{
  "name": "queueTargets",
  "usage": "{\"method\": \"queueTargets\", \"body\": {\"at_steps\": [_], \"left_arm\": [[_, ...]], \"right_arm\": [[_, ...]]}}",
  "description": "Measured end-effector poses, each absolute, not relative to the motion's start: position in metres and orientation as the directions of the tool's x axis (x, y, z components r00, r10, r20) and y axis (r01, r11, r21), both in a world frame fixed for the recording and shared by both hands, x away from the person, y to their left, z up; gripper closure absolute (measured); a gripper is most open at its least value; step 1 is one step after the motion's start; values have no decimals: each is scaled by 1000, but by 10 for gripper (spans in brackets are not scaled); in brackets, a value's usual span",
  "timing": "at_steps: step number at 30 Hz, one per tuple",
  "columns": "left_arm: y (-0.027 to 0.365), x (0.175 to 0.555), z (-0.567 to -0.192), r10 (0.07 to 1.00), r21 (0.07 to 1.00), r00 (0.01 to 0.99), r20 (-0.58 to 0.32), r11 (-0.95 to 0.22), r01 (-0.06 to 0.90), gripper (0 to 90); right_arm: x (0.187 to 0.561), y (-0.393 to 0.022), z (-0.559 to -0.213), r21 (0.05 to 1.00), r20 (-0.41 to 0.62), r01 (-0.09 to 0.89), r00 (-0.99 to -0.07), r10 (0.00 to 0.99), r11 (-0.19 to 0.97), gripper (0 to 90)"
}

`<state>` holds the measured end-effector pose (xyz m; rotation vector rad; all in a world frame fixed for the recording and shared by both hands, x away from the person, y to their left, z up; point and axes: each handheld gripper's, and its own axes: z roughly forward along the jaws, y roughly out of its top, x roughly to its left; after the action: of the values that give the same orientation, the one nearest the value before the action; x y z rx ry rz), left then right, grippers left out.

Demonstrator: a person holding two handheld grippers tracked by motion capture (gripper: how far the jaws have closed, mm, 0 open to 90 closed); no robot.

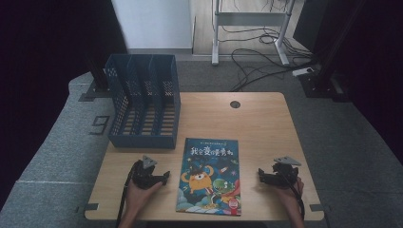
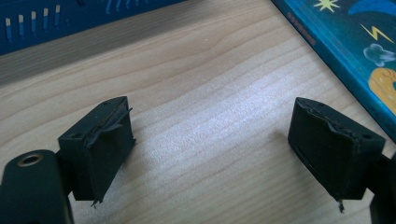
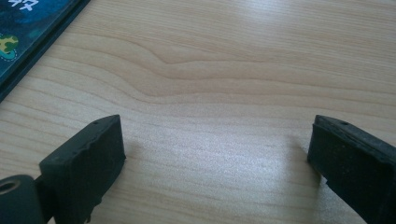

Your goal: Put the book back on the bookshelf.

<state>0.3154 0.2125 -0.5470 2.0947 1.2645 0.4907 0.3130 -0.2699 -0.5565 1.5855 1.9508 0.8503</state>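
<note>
The picture book lies flat at the table's near edge, long axis running near to far, between both grippers. The left gripper sits closer to its left edge; the right gripper stands farther off. Both jaws gape wide, empty.

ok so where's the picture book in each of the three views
High view: picture book lies flat at the table's near middle, between the two tools.
Left gripper view: its blue edge fills the top right corner.
Right gripper view: top left corner.
Shared landmark: the wooden table.
</note>
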Motion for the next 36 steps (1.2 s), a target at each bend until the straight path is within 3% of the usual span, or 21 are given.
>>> {"method": "queueTargets", "body": {"at_steps": [10,21,23,36], "left_arm": [[214,316,-547,882,686,471,-16,-333,646,144],[212,314,-547,897,691,442,-8,-314,651,163],[213,313,-547,899,695,437,-11,-308,650,201],[214,310,-538,892,725,449,-56,-273,633,250]], "right_arm": [[314,-267,-556,725,14,676,-202,979,129,38],[310,-263,-553,731,51,677,-177,983,84,113],[309,-260,-551,738,61,669,-193,979,86,119],[302,-238,-533,779,117,623,-261,958,74,129]]}}
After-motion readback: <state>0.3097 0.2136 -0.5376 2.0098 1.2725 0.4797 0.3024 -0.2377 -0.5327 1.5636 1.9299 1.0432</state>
